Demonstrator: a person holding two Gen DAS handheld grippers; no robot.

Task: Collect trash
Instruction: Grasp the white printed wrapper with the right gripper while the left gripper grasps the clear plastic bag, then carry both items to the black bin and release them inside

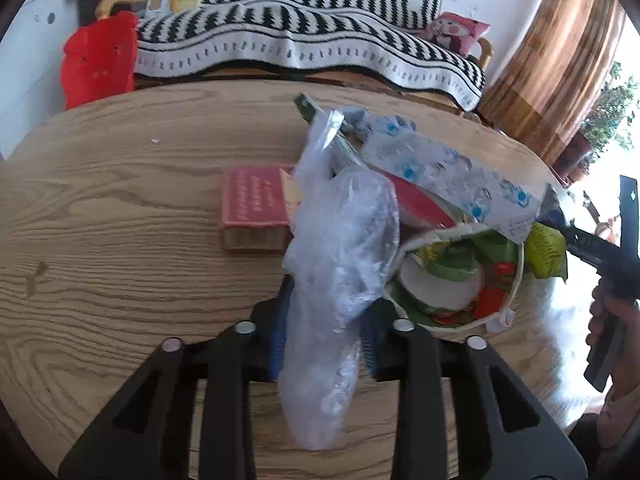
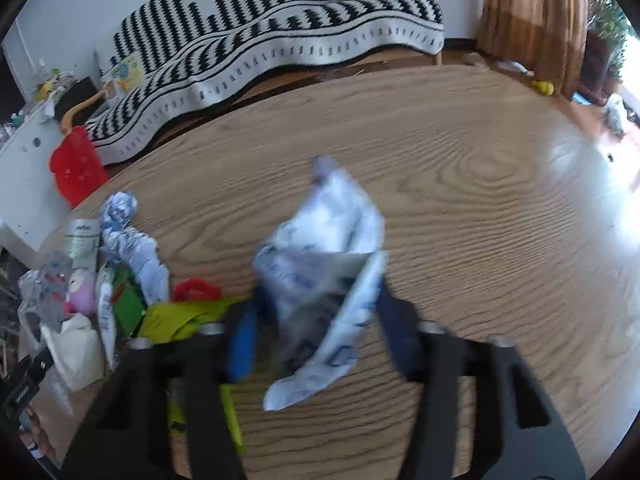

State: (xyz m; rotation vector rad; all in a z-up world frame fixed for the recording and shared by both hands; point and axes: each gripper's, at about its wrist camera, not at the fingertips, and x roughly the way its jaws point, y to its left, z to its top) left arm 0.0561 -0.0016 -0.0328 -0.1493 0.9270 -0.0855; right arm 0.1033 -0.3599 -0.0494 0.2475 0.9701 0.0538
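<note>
The left claw [image 1: 323, 342] is pinching a clear plastic bag [image 1: 340, 264], its blue pads pressed on the crumpled film. At two o'clock from it sits a paper bowl [image 1: 472, 280] stuffed with wrappers; at eleven o'clock lies a red box [image 1: 256, 212] on the wooden table [image 1: 120, 280]. The right claw [image 2: 316, 334] is pinching a white-and-blue wrapper [image 2: 324, 280], with a trash pile [image 2: 120, 280] at nine o'clock. The film is slippery and loosely bunched, so it may slide free when lifted, or snag the bowl beside it and tip it.
</note>
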